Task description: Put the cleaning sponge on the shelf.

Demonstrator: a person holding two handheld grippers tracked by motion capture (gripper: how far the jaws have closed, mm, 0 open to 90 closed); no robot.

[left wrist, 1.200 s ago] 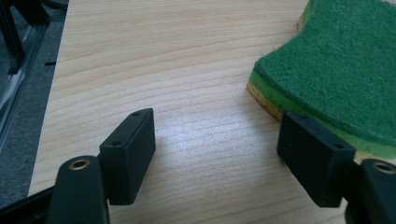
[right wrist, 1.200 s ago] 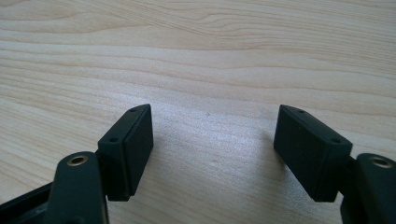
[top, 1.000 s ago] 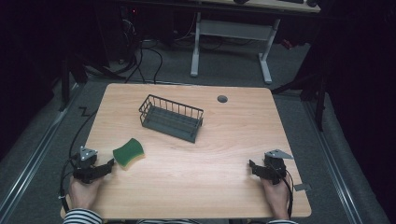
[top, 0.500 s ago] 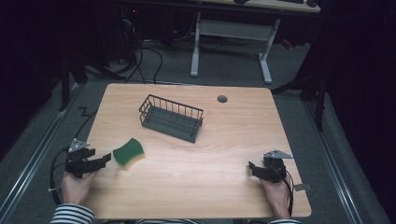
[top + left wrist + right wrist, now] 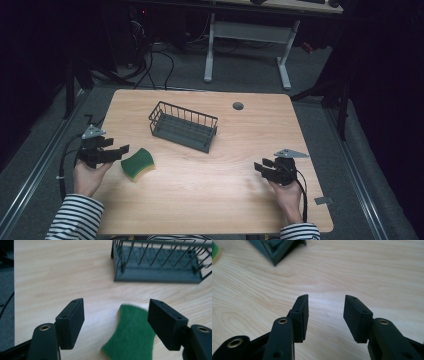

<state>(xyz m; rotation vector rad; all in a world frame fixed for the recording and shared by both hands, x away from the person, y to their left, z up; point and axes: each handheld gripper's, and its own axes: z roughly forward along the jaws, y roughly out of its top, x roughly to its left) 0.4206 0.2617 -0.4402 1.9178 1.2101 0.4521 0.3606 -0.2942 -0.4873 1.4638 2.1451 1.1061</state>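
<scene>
The left tool (image 5: 122,149) is being held with its jaws standing wide apart, and nothing is being gripped between them. In the left gripper view, the left tool (image 5: 115,315) is being pointed down over the desk (image 5: 210,185), with the green sponge (image 5: 132,332) being seen low between the jaws and nearer the right one. No pad is being pressed on it. In the high view, the sponge (image 5: 137,163) is lying flat on the desk just beside the tips of the left tool, near the desk's left edge, its green face turned up and a yellow layer being shown along its side. The tool is being carried by the left hand (image 5: 87,175), which is coming out of a striped sleeve.

The right tool (image 5: 259,167) is being held by the right hand (image 5: 287,195) near the desk's right edge, well apart from the sponge. In the right gripper view, the right tool (image 5: 325,312) is being shown with a narrower gap between its jaws, and only bare wood is being seen in that gap.

Beyond the sponge, the dark wire basket (image 5: 182,127) is standing upright near the middle of the desk, and nothing is being touched by it but the desk. Its barred wall (image 5: 160,277) is being seen ahead in the left gripper view.
</scene>
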